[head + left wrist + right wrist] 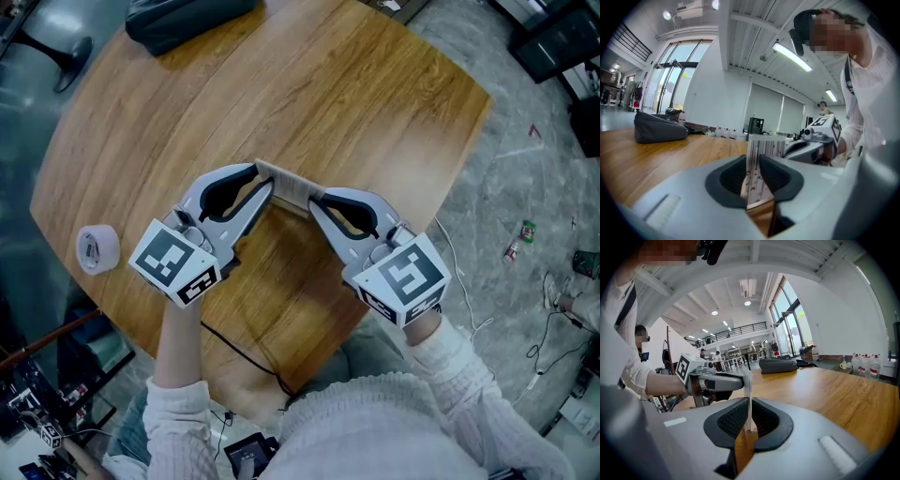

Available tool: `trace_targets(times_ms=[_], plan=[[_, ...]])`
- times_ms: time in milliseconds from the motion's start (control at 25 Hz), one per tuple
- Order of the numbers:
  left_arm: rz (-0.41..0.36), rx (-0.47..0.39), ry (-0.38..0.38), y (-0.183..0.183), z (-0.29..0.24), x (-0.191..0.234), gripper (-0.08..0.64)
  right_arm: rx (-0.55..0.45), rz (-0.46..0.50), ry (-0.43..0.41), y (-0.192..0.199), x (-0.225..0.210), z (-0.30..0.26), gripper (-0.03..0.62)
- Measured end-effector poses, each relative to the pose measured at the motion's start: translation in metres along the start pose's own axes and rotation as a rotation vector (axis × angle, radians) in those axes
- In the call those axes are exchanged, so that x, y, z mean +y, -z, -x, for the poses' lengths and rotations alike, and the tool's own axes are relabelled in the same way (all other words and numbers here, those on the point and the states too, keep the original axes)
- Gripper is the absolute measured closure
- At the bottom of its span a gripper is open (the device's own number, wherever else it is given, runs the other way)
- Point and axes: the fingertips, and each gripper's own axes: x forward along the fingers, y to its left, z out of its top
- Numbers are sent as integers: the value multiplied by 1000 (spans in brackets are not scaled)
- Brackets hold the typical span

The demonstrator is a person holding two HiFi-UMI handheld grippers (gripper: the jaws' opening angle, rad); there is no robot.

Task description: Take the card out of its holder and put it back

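Note:
A thin, flat card holder (pixel 290 188) with the card in it hangs over the wooden table (pixel 375 103), gripped at both ends. My left gripper (pixel 265 180) is shut on its left end; in the left gripper view a striped, speckled sheet (pixel 757 173) stands pinched between the dark pads. My right gripper (pixel 314 201) is shut on the right end, where the sheet (pixel 748 408) appears edge-on between the pads. I cannot tell card from sleeve. Each gripper view shows the other gripper: the right gripper (pixel 813 143) and the left gripper (pixel 715 380).
A roll of tape (pixel 97 248) lies near the table's left edge. A dark bag (pixel 187 19) rests at the far side, visible too as the bag (pixel 658 127) and the bag (pixel 778 364). A black cable (pixel 244 352) crosses the near table edge. People stand in the background.

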Motion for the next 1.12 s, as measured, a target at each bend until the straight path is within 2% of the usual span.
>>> trace_targets(times_ms=[360, 520, 1120], plan=[[21, 42, 2, 18, -2, 0, 469, 43, -7, -7, 17, 2, -5, 569], [37, 53, -4, 23, -1, 0, 469, 57, -14, -23, 20, 6, -6, 538], [64, 40, -67, 20, 10, 5, 454, 46, -12, -18, 16, 5, -2, 503]])
